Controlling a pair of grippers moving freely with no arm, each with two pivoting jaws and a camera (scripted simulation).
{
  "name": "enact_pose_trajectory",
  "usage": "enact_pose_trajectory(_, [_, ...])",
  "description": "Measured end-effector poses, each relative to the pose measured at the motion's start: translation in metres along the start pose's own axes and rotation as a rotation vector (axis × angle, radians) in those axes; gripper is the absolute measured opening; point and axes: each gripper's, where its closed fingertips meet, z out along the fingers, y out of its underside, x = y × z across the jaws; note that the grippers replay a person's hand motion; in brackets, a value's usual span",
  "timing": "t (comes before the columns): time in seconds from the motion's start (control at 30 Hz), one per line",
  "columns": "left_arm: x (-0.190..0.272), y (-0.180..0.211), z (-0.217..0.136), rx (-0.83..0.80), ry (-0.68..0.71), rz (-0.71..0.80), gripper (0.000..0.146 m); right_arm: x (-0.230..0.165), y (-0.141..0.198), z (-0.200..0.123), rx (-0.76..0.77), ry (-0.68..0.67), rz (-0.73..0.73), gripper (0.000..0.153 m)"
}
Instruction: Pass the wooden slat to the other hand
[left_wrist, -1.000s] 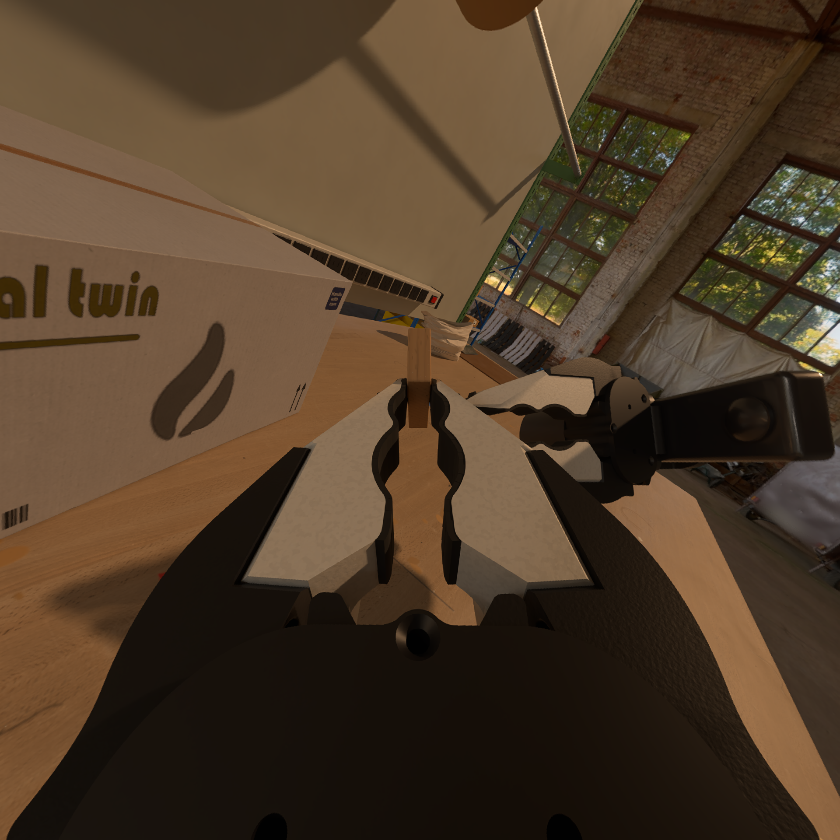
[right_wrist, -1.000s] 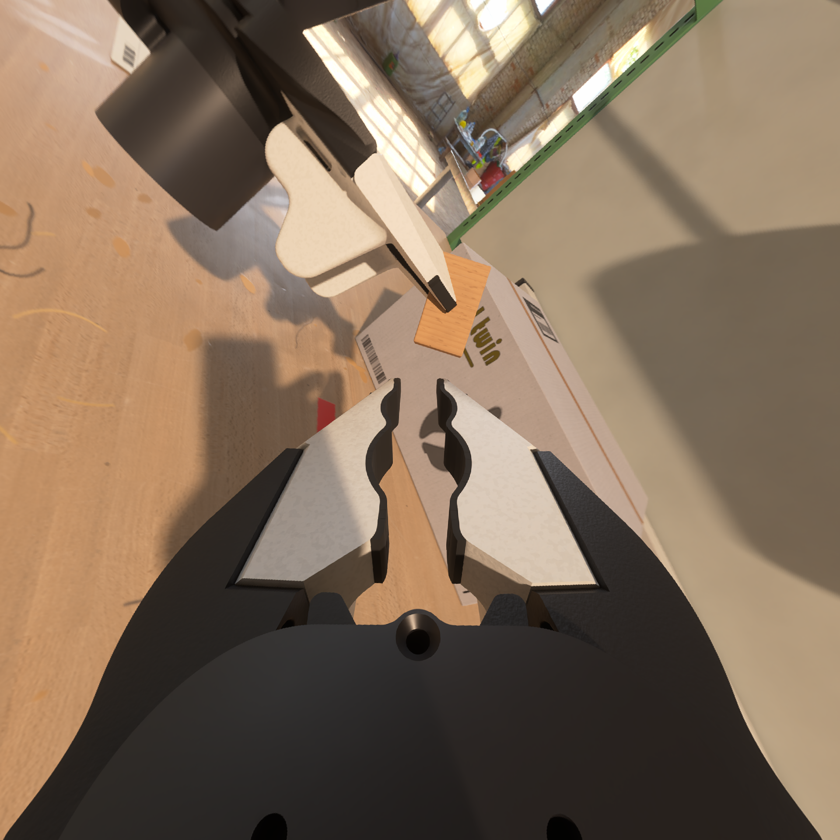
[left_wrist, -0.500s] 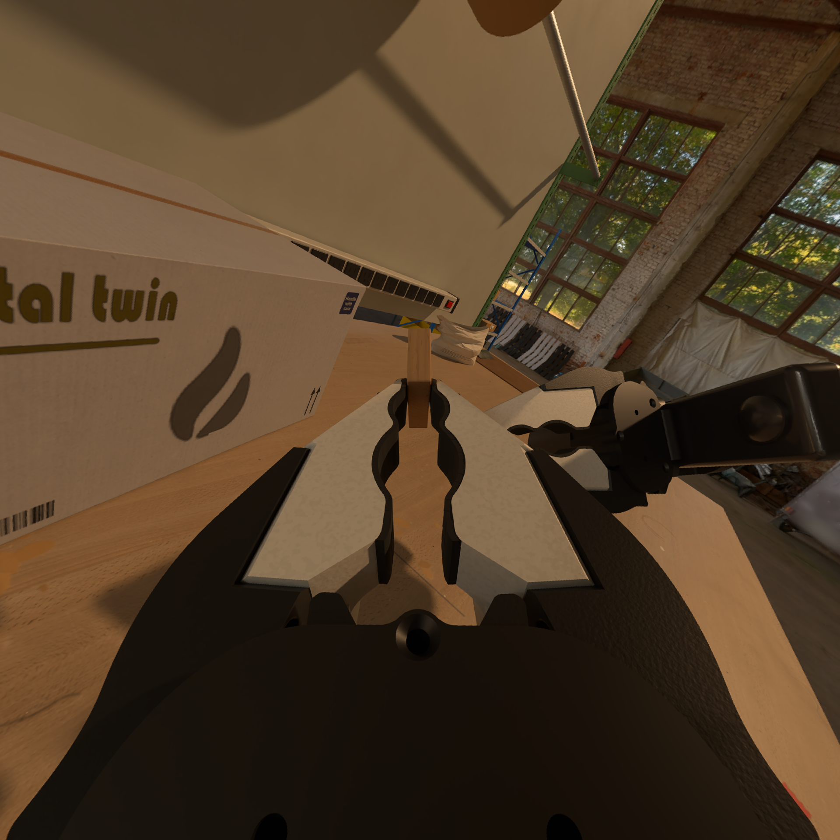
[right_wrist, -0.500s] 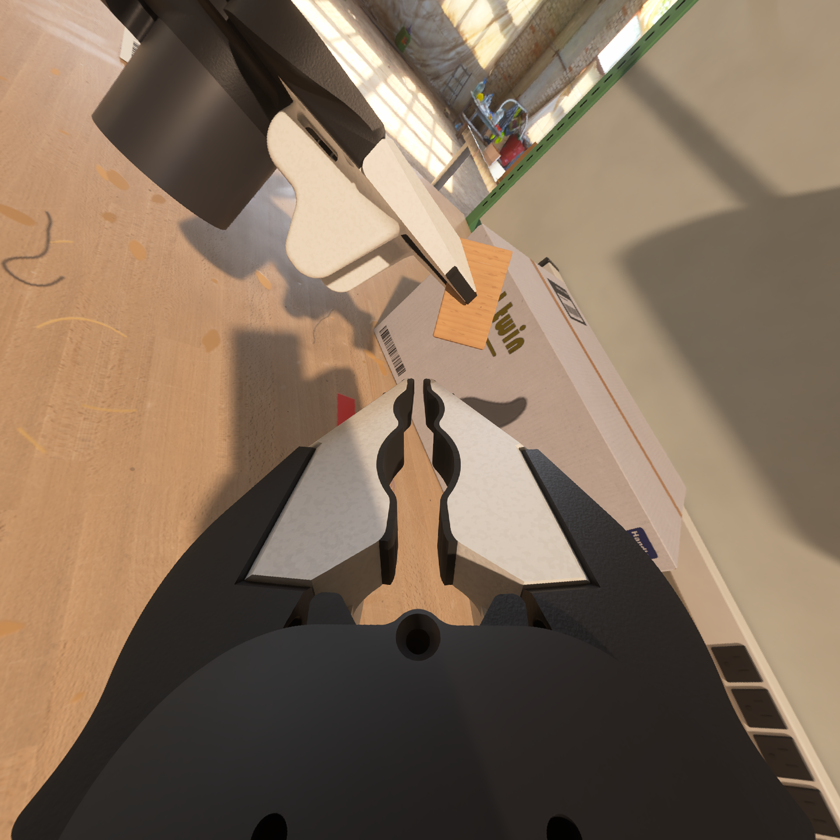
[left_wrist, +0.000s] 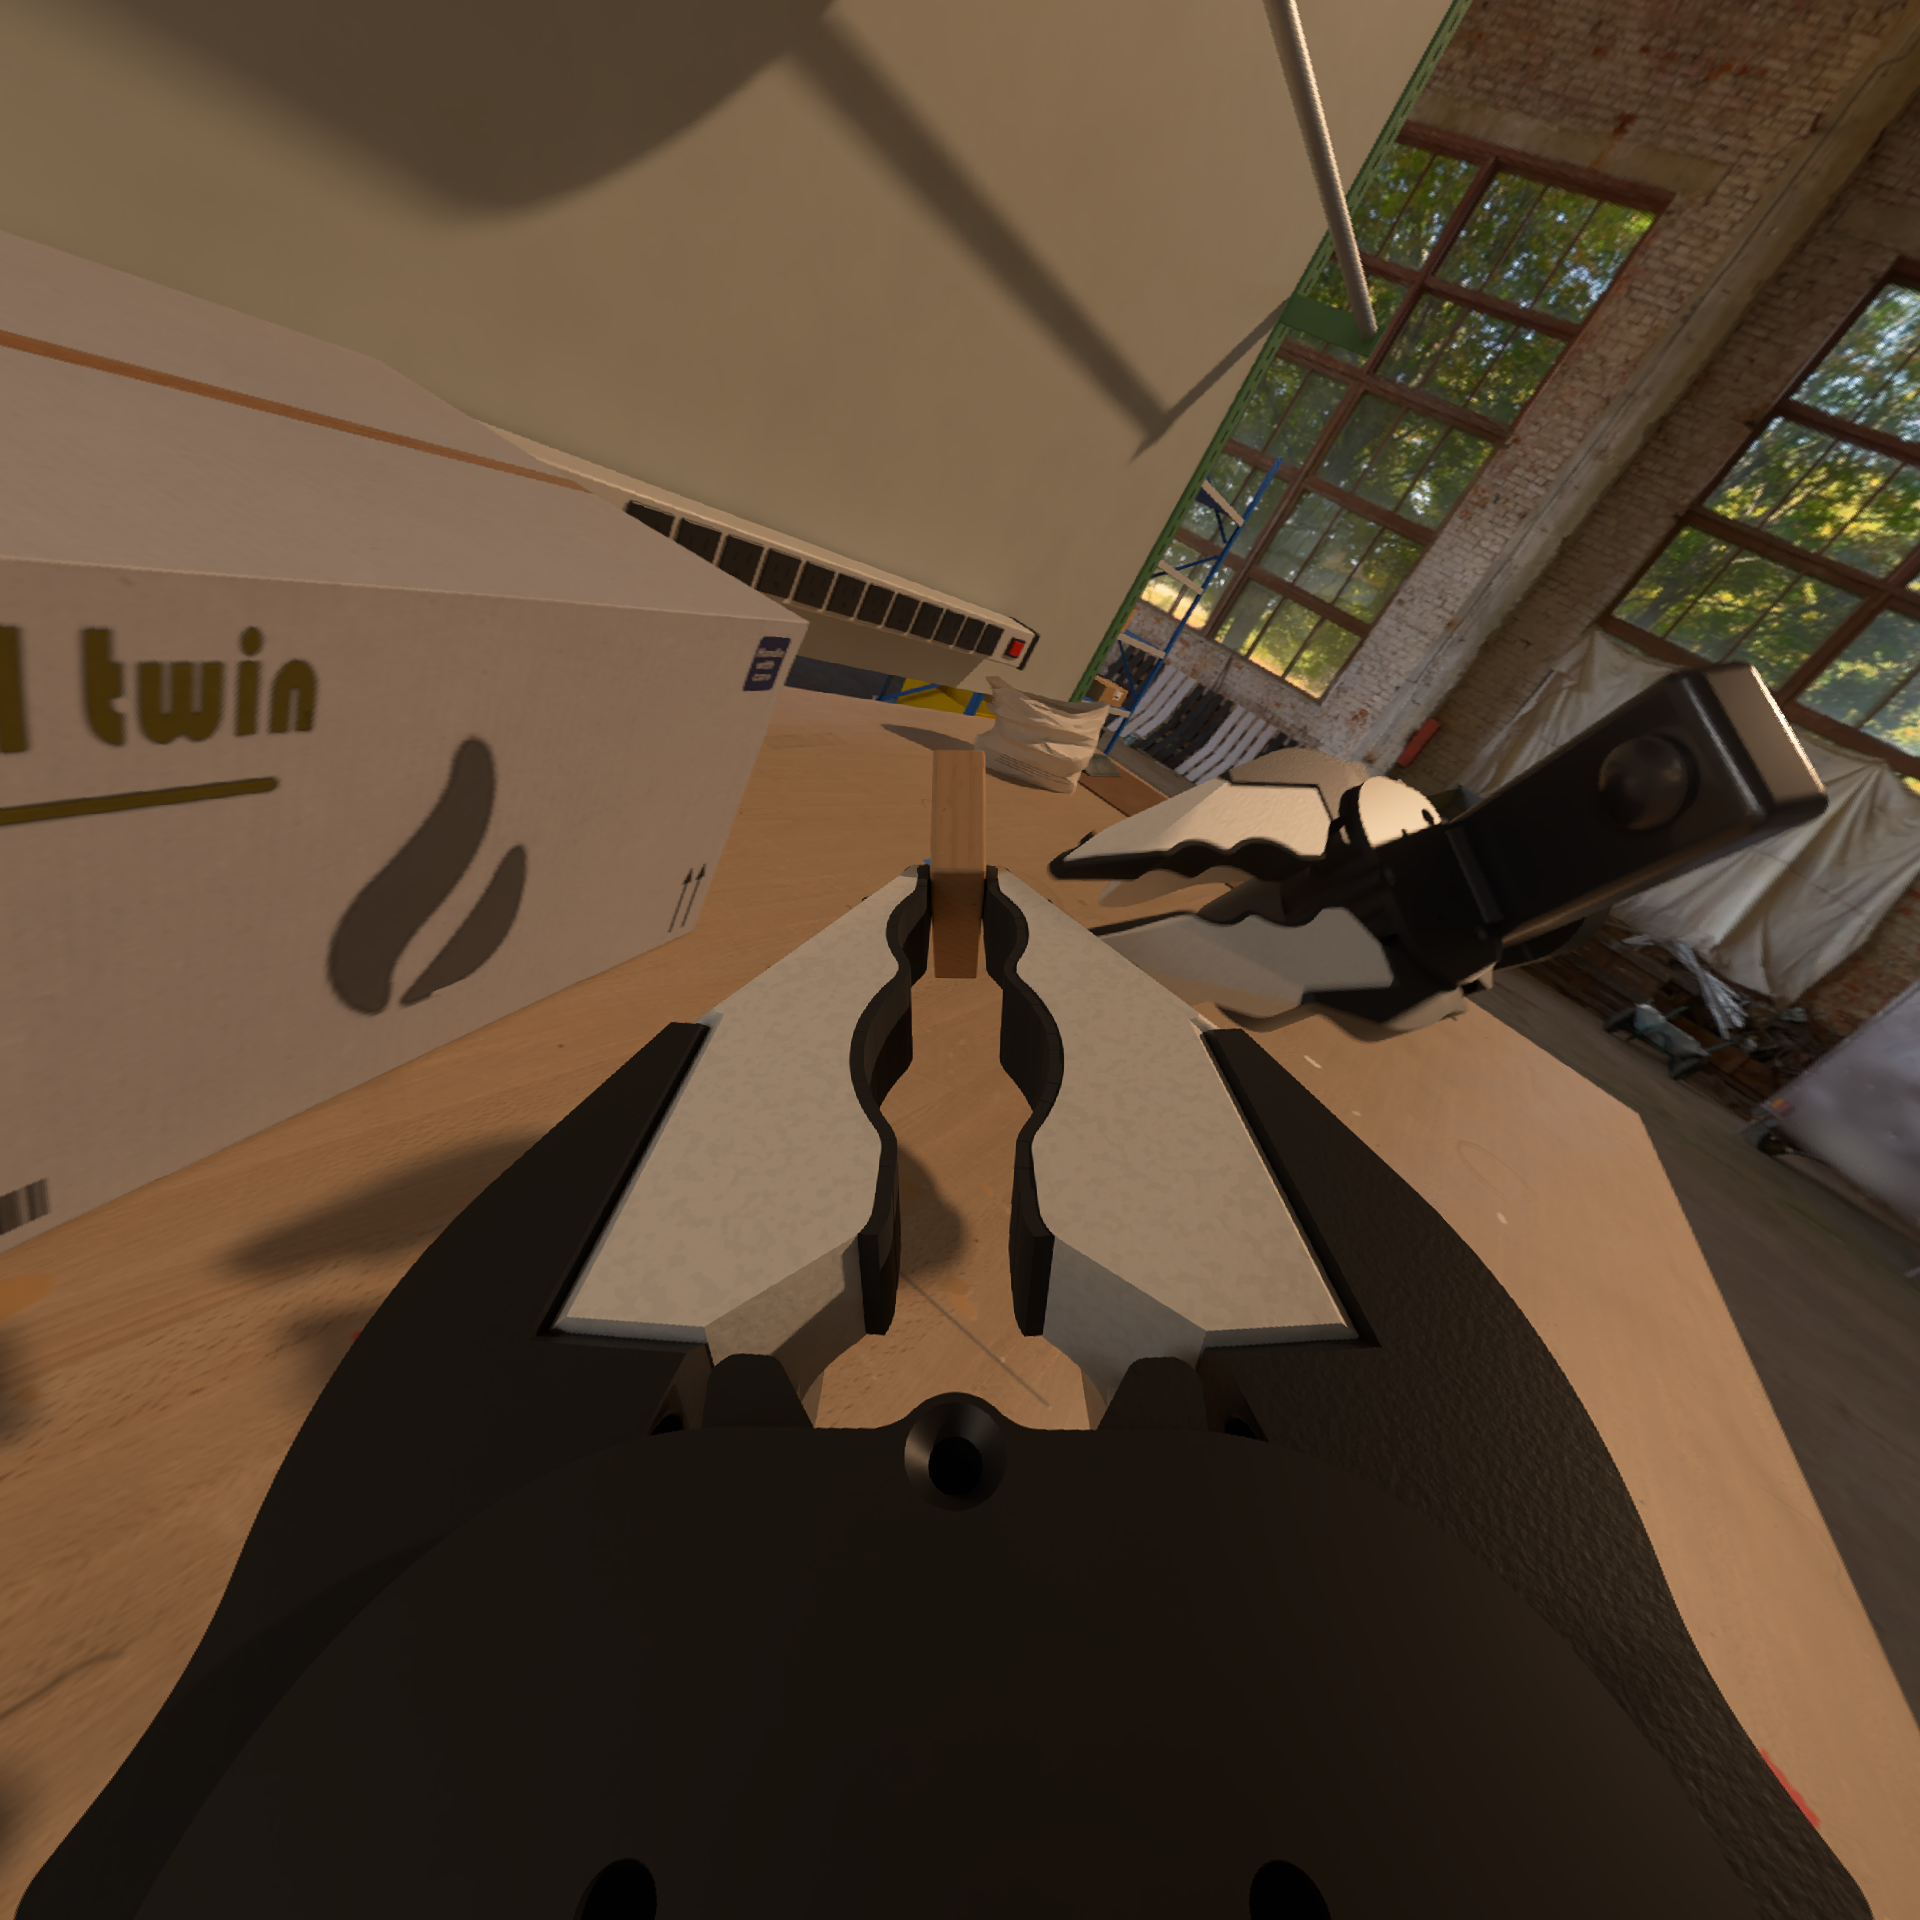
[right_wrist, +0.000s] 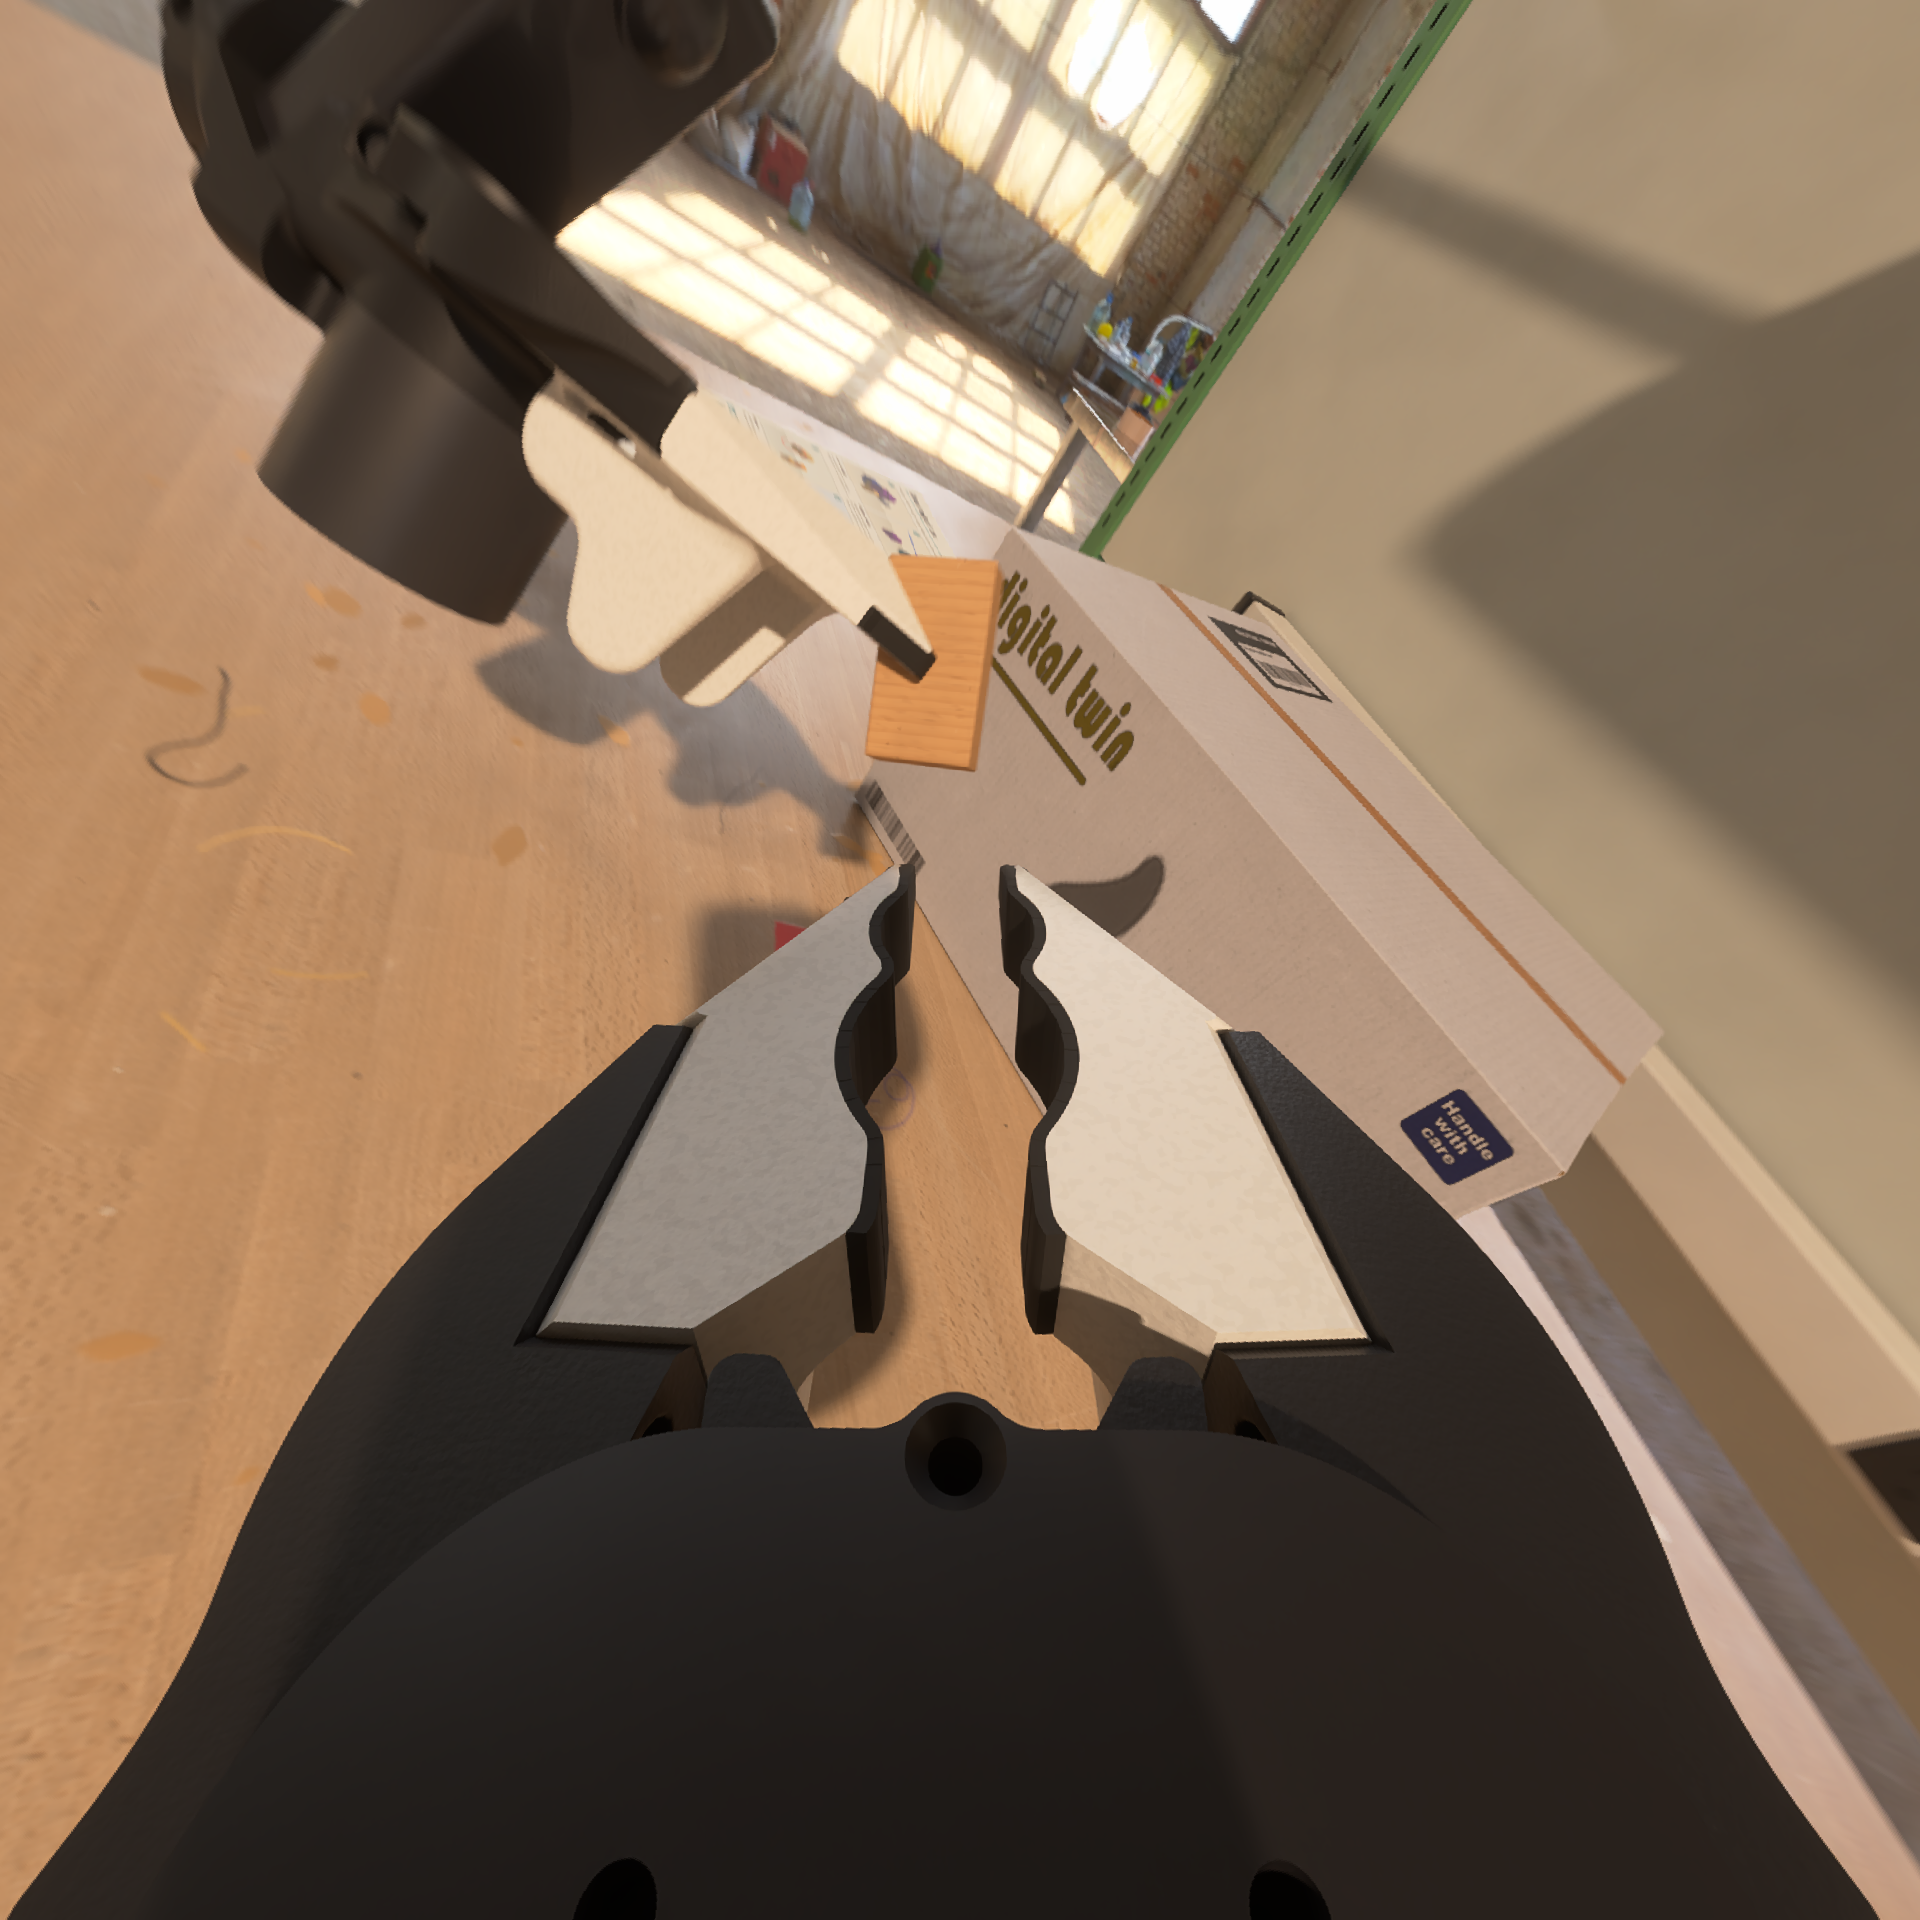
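The wooden slat (left_wrist: 958, 821) is a short, light-brown piece held upright in the tips of my left gripper (left_wrist: 956, 883), which is shut on its lower end above the table. In the right wrist view the slat (right_wrist: 935, 686) hangs ahead and a little above, pinched by the left gripper (right_wrist: 902, 652) that comes in from the upper left. My right gripper (right_wrist: 956, 878) is open and empty, its tips short of the slat. It also shows in the left wrist view (left_wrist: 1091, 899), just right of the slat and apart from it.
A large cardboard box (left_wrist: 364, 831) lies on the wooden table (left_wrist: 1403, 1299) to the left of the slat, along a beige wall; it also shows in the right wrist view (right_wrist: 1299, 914). A power strip (left_wrist: 831, 603) lies behind it. A small red piece (right_wrist: 790, 932) is on the table.
My right gripper narrowed half a second ago and has opened wider again. It has turned and moved closer to the slat. The left gripper still holds the slat.
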Motion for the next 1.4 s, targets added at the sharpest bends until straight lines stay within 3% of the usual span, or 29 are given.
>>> enact_pose_trajectory(0.13, [0.007,-0.001,0.006,0.002,0.011,-0.006,0.009,-0.004,0.012,0.009,-0.101,0.043,-0.082,0.009])
enact_pose_trajectory(0.33, [0.008,-0.001,0.01,0.016,0.004,-0.016,0.009,-0.001,0.015,0.008,-0.11,0.048,-0.051,0.0])
enact_pose_trajectory(0.57, [0.006,-0.001,0.013,0.028,-0.009,-0.013,0.009,-0.003,0.018,0.01,-0.122,0.034,-0.017,0.0])
enact_pose_trajectory(0.77, [0.003,0.001,0.014,0.027,-0.016,-0.018,0.009,0.001,0.017,0.006,-0.1,0.019,0.031,0.02])
enact_pose_trajectory(0.97, [0.002,0.002,0.021,0.021,-0.042,-0.019,0.009,-0.001,0.012,0.002,-0.078,0.007,0.035,0.05])
enact_pose_trajectory(1.1, [0.001,0.004,0.026,0.018,-0.063,-0.019,0.009,-0.002,0.019,0.006,-0.144,0.048,-0.039,0.048])
enact_pose_trajectory(1.4, [0.004,0.004,0.031,-0.002,-0.085,0.049,0.009,0.008,0.006,-0.003,-0.058,0.053,0.033,0.051])
